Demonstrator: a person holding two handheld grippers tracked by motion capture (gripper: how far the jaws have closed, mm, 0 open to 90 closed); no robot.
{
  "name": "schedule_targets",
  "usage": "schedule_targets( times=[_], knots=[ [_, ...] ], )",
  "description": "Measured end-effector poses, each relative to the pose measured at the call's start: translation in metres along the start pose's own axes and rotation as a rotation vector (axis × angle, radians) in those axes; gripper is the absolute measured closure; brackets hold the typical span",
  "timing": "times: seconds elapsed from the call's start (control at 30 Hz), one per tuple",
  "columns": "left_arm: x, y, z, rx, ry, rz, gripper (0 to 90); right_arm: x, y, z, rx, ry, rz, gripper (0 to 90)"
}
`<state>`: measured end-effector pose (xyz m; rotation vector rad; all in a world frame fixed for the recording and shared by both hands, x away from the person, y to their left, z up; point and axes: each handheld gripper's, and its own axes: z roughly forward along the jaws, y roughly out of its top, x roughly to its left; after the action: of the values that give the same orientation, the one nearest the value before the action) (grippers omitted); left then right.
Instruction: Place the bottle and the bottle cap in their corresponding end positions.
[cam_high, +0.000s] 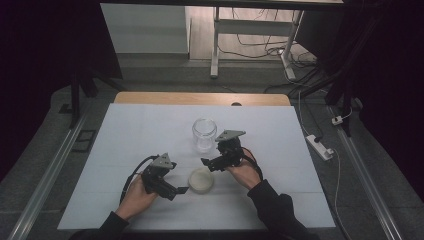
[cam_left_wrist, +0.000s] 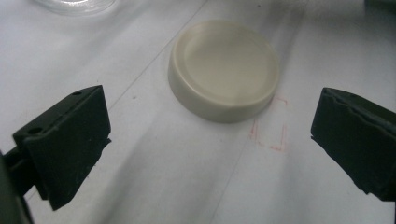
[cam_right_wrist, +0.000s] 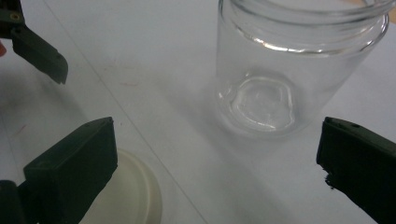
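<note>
White tabletop (cam_high: 125, 135) carries a lidless glass jar (cam_high: 204, 134) and cream lid (cam_high: 201, 180); left gripper (cam_high: 183, 190) and right gripper (cam_high: 204, 162) flank the lid, both released, touching nothing

Dark curtains (cam_high: 45, 50) flank a grey floor (cam_high: 165, 70) with cables (cam_high: 280, 50).

jar (cam_right_wrist: 299, 70) rim cut off at top edge, lid (cam_right_wrist: 128, 196) — half behind the near tongs, bottom cropped
</note>
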<state>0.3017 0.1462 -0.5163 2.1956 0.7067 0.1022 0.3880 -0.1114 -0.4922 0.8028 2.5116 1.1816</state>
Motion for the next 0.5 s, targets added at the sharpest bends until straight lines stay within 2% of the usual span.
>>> schedule_targets(
  times=[0.3, 0.5],
  knots=[
    [-0.003, -0.010, -0.013, -0.010, 0.016, -0.022, 0.0, 0.005, -0.011, -0.013, -0.020, 0.021, 0.008, 0.0],
    [-0.006, -0.017, -0.021, 0.002, 0.039, -0.021, 0.0, 0.005, -0.019, -0.021, -0.020, 0.012, 0.009, 0.0]
  ],
)
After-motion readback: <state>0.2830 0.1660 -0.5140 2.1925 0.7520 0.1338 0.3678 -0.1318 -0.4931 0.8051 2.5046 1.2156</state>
